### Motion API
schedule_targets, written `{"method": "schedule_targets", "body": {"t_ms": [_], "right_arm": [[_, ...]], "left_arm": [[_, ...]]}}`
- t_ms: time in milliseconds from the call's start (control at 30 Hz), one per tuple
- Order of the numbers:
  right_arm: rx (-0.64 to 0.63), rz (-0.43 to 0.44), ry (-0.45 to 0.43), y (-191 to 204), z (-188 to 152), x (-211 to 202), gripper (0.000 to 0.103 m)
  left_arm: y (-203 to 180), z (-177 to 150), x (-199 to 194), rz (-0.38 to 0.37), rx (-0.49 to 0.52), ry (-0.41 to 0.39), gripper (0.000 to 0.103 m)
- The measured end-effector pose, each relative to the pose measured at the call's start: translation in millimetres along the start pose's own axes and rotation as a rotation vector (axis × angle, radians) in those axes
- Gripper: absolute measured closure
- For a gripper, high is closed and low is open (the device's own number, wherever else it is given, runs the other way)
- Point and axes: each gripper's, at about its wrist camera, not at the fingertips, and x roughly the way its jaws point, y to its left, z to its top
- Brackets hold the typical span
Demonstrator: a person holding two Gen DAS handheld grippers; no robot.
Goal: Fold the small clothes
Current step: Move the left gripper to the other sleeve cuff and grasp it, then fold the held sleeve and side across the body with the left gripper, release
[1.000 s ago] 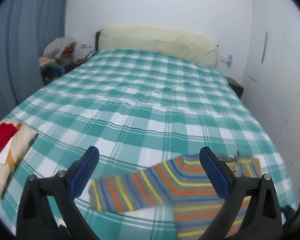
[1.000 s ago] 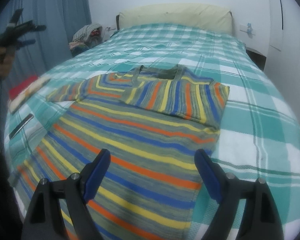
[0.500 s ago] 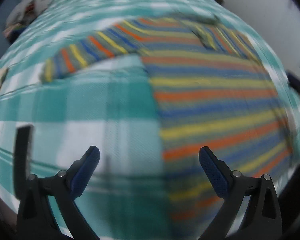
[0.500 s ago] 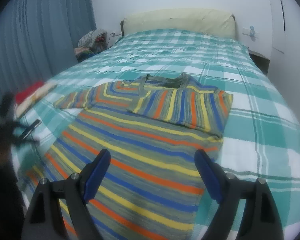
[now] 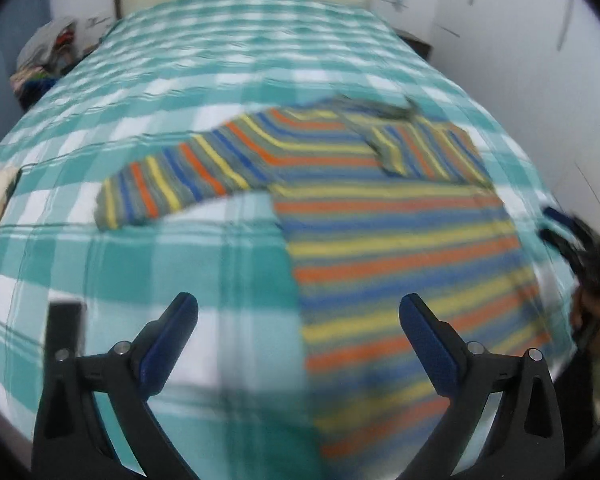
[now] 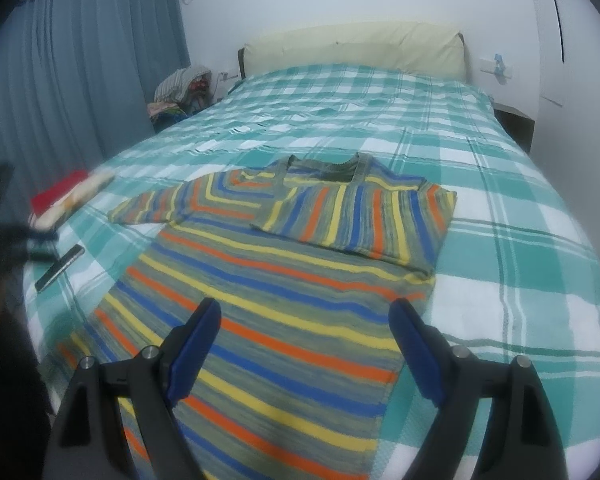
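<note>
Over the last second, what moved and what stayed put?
The left gripper came down from high beside the curtain toward the bed's near left edge, by the sweater's side; its jaws stayed open, holding nothing. The right gripper stayed over the sweater's hem, open. The sweater lies unchanged: one sleeve folded across the chest, the other stretched out.

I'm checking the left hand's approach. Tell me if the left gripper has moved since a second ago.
Yes. In the right wrist view the left gripper has dropped from high against the curtain to low at the bed's edge, beside the red folded cloth.
</note>
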Motion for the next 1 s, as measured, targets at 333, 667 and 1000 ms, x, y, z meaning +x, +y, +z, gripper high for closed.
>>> {"method": "schedule_targets", "body": {"t_ms": [333, 667, 1000], "right_arm": [[0.002, -0.011, 0.000, -4.2, 0.1, -5.5, 0.018], [-0.009, 0.000, 0.032, 0.4, -1.8, 9.5, 0.018], [0.048, 0.063, -0.014, -1.6, 4.7, -5.0, 0.018]], "left_arm": [[185.9, 52.3, 99.3, 0.294, -0.368, 0.038, 0.002], [208.4, 42.1, 137.4, 0.224, -0.516, 0.013, 0.099], [-7.3, 155.9, 61.2, 0.006, -0.066, -0.152, 0.102]]}}
